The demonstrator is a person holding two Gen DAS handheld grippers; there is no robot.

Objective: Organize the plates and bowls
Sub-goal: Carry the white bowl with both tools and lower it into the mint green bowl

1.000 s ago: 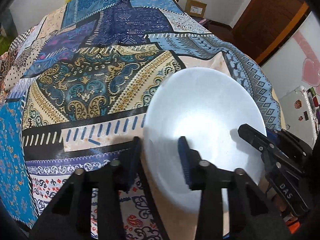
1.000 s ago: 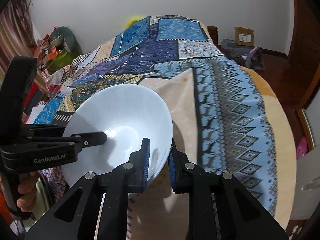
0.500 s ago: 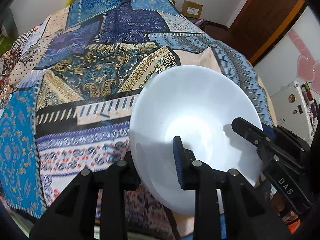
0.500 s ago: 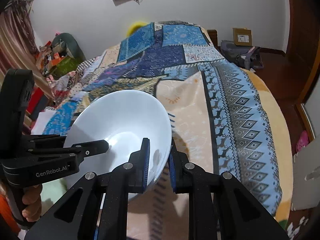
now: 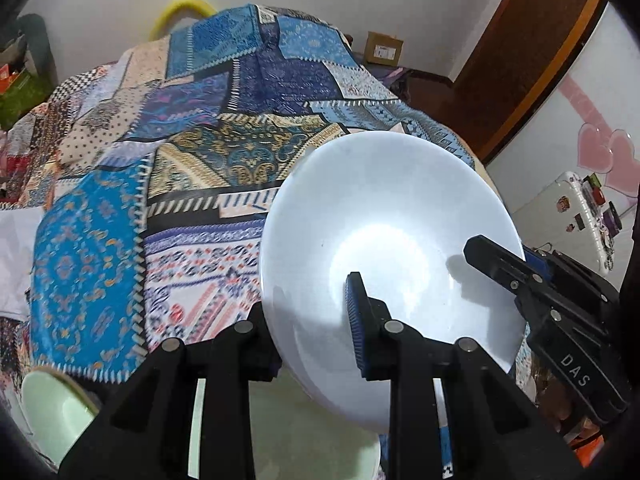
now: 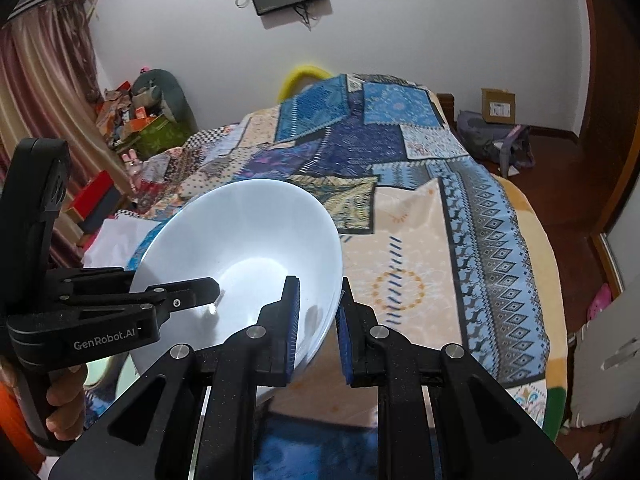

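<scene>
A big white bowl hangs tilted above the near end of a bed, gripped from both sides. My left gripper is shut on its near-left wall, one finger inside and one outside. The right gripper shows at the bowl's right rim. In the right wrist view the white bowl sits left of centre, and my right gripper is shut on its near-right rim. The left gripper reaches in from the left, held by a hand. A pale green plate and a pale green dish lie below.
The patchwork bedspread covers the bed ahead. A cardboard box and a bag sit on the wooden floor at the far right. Clutter and boxes line the left wall by a curtain. A white appliance stands at right.
Both grippers have lifted the white bowl off the bedspread and drawn it back toward the near edge. The pale green dishes have come into view underneath.
</scene>
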